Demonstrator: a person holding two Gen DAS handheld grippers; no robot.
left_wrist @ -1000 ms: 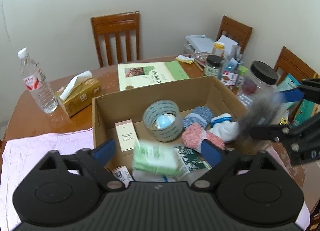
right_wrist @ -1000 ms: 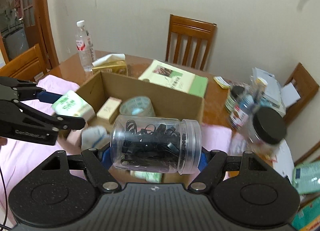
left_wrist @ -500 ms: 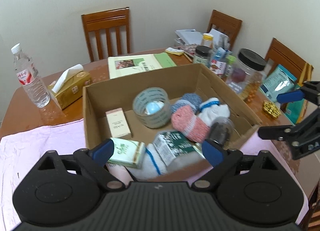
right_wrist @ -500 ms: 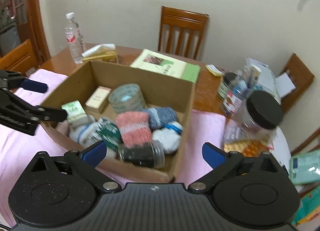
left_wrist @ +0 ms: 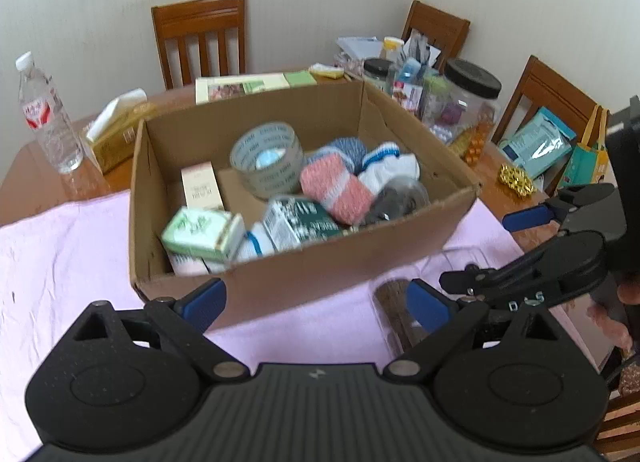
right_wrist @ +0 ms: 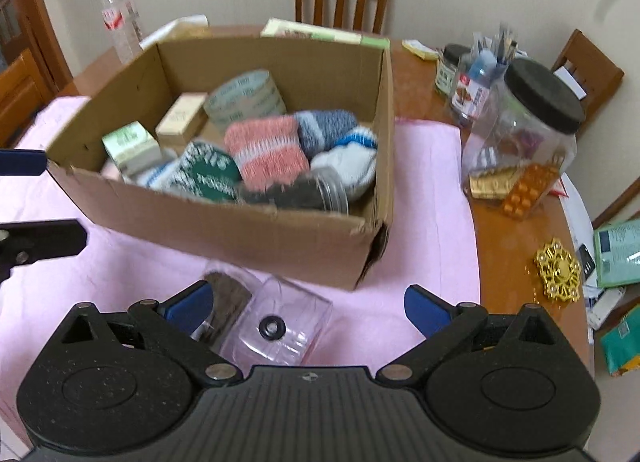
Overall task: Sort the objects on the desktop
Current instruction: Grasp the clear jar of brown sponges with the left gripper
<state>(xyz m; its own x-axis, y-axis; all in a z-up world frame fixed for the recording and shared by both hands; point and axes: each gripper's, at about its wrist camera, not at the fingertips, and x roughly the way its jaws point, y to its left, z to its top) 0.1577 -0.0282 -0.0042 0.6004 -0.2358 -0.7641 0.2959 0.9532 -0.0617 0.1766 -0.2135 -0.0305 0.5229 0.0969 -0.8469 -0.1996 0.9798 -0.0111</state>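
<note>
Both grippers released, nothing between the pads: left gripper (left_wrist: 316, 298) jaws spread wide in front of the box's near wall, right gripper (right_wrist: 308, 304) jaws at full spread over the pink cloth (right_wrist: 424, 190). Cardboard box (right_wrist: 224, 230) is open-topped, corrugated brown, with a ragged near edge, and sits on the wrinkled cloth over a glossy wooden table (right_wrist: 508, 246). Inside: a roll of grey printed tape (left_wrist: 266, 160) on edge, a slim cream carton (left_wrist: 200, 186), a green-white carton (left_wrist: 202, 232) tilted at the near left corner, a dark green printed pack (left_wrist: 300, 222), a fuzzy pink-and-white sock bundle (right_wrist: 266, 150), a blue knit one (right_wrist: 324, 130), a white one with blue stripes (right_wrist: 348, 160). The clear round plastic jar (right_wrist: 300, 190) of dark stuff lies on its side in the near right corner, against the socks. On the cloth just in front of the box, under the right gripper, is a clear ribbed plastic container (right_wrist: 280, 330) with a black round fitting, beside something brown and blurred, can't identify. Right of the box: big clear jar (right_wrist: 528, 122) with black lid, orange blister pack (right_wrist: 524, 194) leaning on it, gold snowflake-shaped trinket (right_wrist: 558, 268), smaller jars and bottles behind. Left rear: water bottle (left_wrist: 44, 110), tissue box (left_wrist: 116, 134). Green-edged booklet (left_wrist: 248, 84) behind the box, wooden chairs at the wall.
</note>
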